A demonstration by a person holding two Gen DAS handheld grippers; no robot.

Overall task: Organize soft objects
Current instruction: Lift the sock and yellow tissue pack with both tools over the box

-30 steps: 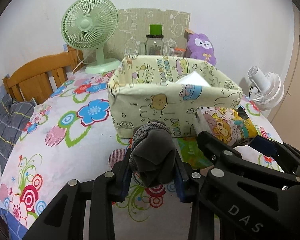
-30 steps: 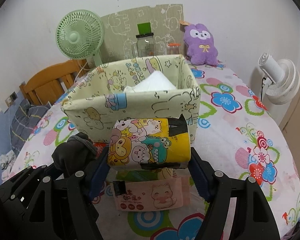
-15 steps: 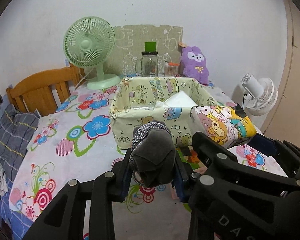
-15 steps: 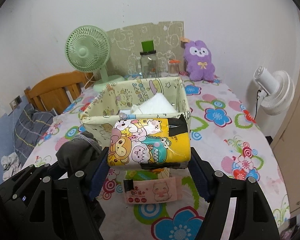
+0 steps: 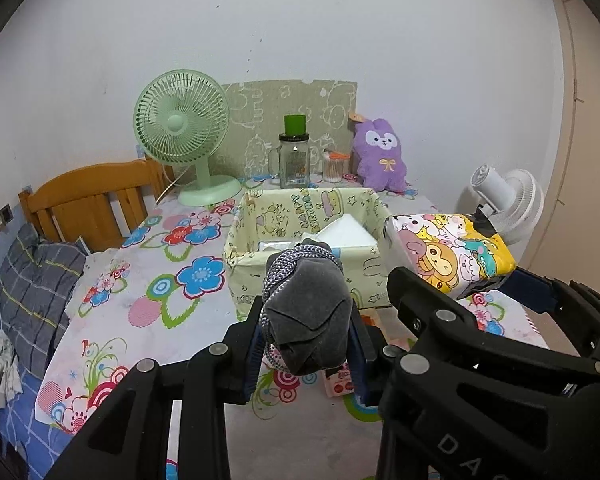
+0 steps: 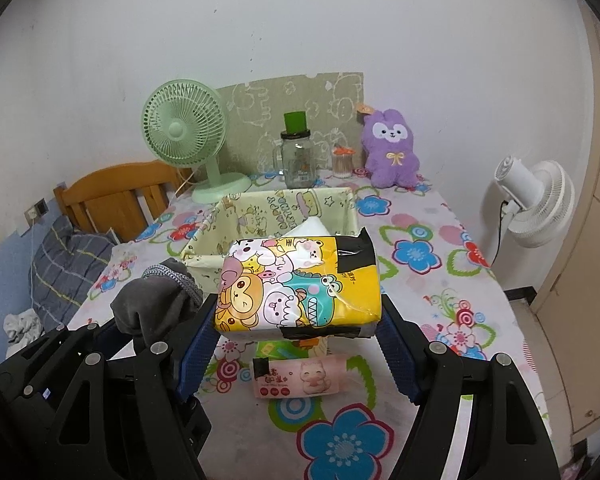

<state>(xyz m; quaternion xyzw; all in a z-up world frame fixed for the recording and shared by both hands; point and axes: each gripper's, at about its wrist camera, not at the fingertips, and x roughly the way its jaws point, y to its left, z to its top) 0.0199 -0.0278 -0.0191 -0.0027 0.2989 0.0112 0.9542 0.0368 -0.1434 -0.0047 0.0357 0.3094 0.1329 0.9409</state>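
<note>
Gripping a rolled grey sock [image 5: 306, 312], the left gripper [image 5: 305, 344] has its two blue-padded fingers pressed against the bundle's sides, holding it up above the flowered tablecloth [image 5: 168, 312]. Beside it, the right gripper [image 6: 298, 334] is clamped on a yellow cartoon-print tissue pack [image 6: 300, 284] — the pack spans the gap between the fingers and is patched with black tape at its upper right corner and along its lower edge. Both held items hang just in front of the cream fabric storage bin [image 6: 260, 210], which sits open-topped on the table with a white folded item [image 6: 308, 226] inside.

Below the held pack, a pink tissue packet [image 6: 300, 376] with a cat drawing lies flat on the cloth, and a green-printed packet [image 6: 276, 348] peeks out just behind it.

Along the back edge stand a green desk fan [image 5: 182, 136], a glass jar [image 5: 295, 160] with a green lid, a small cotton-swab container [image 5: 335, 164] and a purple plush rabbit [image 5: 381, 154] — all well apart from the grippers. A white fan [image 6: 534, 204] stands off the table's right side; a wooden headboard [image 5: 88, 196] shows at left.
</note>
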